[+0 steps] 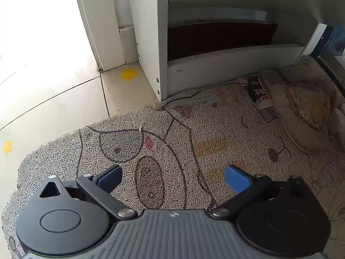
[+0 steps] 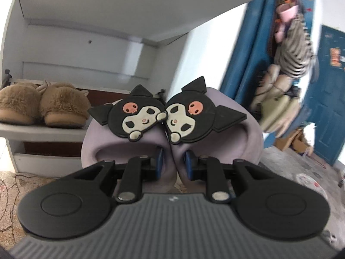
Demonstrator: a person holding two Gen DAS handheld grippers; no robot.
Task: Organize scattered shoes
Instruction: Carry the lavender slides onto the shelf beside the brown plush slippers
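Observation:
In the right wrist view my right gripper (image 2: 173, 164) is shut on a pair of lilac slippers (image 2: 237, 133), pinching their inner edges together. Each slipper carries a black cartoon face badge (image 2: 140, 116). They hang in the air in front of a white shoe rack (image 2: 54, 130). A pair of brown fluffy slippers (image 2: 43, 105) stands on the rack's shelf at the left. In the left wrist view my left gripper (image 1: 173, 176) is open over a patterned doormat (image 1: 172, 133), with nothing between its blue pads. A worn beige fluffy slipper (image 1: 301, 108) lies on the mat at the right.
The white shoe rack (image 1: 226, 64) stands at the mat's far edge, its low shelves showing bare. Pale floor tiles with yellow star stickers (image 1: 129, 74) lie to the left. A blue door (image 2: 330, 99) and hanging clothes (image 2: 286, 51) are at the right.

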